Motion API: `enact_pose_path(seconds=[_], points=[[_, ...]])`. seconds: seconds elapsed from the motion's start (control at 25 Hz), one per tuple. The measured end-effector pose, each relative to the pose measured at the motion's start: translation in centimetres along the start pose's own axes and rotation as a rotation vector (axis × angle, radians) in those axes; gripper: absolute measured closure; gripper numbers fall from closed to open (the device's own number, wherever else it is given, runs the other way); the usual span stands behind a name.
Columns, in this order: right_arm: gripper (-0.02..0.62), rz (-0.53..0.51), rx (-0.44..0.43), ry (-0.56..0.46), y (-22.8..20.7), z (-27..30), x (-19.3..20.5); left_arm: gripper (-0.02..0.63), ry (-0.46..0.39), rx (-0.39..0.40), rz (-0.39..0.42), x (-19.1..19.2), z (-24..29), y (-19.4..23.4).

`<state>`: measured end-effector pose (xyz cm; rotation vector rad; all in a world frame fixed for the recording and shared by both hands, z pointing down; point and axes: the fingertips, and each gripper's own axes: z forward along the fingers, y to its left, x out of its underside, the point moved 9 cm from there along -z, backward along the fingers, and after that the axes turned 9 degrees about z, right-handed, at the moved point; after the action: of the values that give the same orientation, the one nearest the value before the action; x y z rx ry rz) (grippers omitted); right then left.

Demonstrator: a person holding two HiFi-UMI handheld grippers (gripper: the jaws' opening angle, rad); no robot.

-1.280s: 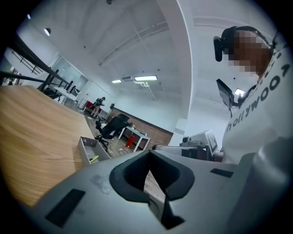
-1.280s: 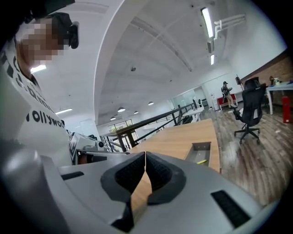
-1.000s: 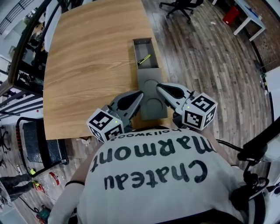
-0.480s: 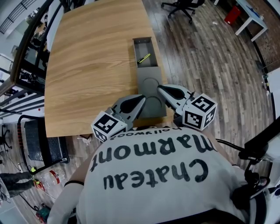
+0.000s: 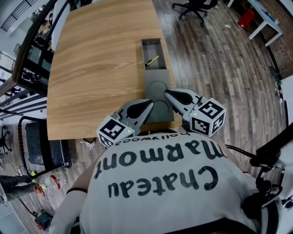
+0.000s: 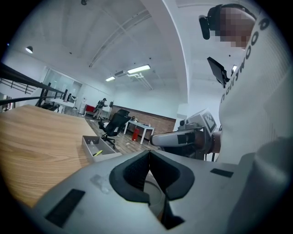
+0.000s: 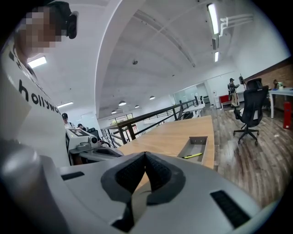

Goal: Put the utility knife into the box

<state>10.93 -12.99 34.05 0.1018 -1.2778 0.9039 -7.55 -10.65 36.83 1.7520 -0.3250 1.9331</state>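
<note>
Timber table [image 5: 91, 68] takes up the upper left of the head view, and a long grey box [image 5: 143, 55] lies along its right edge. The utility knife [image 5: 152, 60], yellow-green, lies slantwise inside the box's open far compartment. The nearer part of the box is a flat grey panel [image 5: 156, 77] with round outlines in it.

Both grippers hang over the near end of that panel, well short of the knife. The left gripper [image 5: 149, 104] points in from the left and the right gripper [image 5: 167, 93] from the right, their tips close together but apart. Each carries its marker cube toward the person's white lettered shirt [image 5: 160, 183].

In the left gripper view the left gripper's [image 6: 149, 153] jaws meet at their tips with nothing between them; the box [image 6: 87, 145] and knife [image 6: 97, 153] lie beyond. In the right gripper view the right gripper's [image 7: 145, 155] jaws likewise meet, empty, with the box [image 7: 204, 146] and knife [image 7: 192, 156] ahead.

An office chair [image 5: 190, 7] stands on the plank floor past the table.
</note>
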Motion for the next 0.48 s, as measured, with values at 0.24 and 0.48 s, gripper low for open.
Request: enact_pose_path(seconds=[0.24,0.48], points=[[0.586,0.001,0.002,0.005,-0.30,0.24,-0.03,0.600,-0.001,-0.010,0.006,-0.08,-0.08,0.24],[0.586,0.018,0.009,0.010,-0.46,0.61,-0.11,0.600,0.006,-0.010,0.003,-0.02,-0.22,0.53]])
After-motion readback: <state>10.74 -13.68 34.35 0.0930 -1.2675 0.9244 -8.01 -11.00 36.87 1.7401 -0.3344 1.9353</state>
